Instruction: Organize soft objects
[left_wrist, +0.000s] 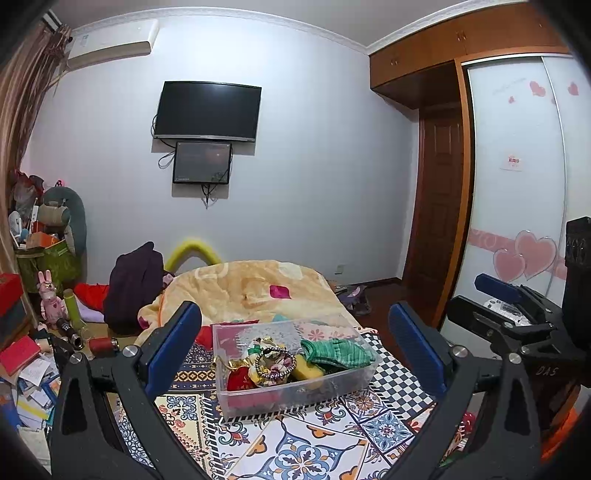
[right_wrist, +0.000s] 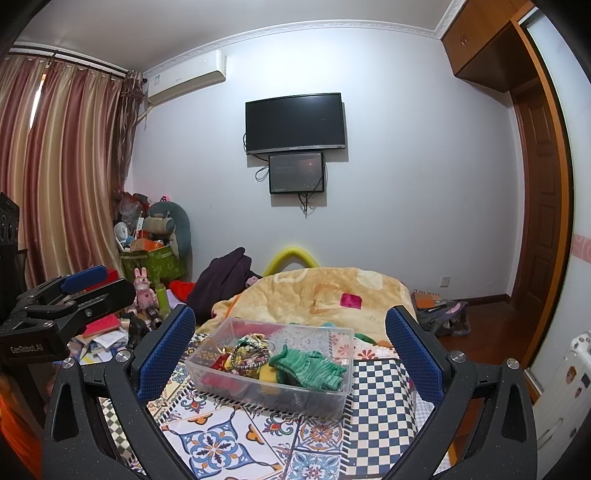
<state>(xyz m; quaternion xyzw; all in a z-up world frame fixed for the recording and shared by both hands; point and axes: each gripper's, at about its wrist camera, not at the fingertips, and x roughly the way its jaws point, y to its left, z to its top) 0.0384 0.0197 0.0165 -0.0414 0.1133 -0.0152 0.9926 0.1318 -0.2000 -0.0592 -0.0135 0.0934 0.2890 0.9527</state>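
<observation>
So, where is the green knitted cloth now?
The green knitted cloth lies inside the clear plastic box, at its right end, beside the beaded bracelets.

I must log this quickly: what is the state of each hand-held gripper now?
Left hand-held gripper: open, holding nothing.
Right hand-held gripper: open, holding nothing.

I see a clear rectangular plastic bin (left_wrist: 295, 369) (right_wrist: 273, 363) on the patterned bedspread, holding a crumpled green knitted cloth (left_wrist: 334, 352) (right_wrist: 310, 367), red fabric pouch (left_wrist: 240, 380) and striped scrunchie (left_wrist: 275, 363) (right_wrist: 249, 354).
</observation>
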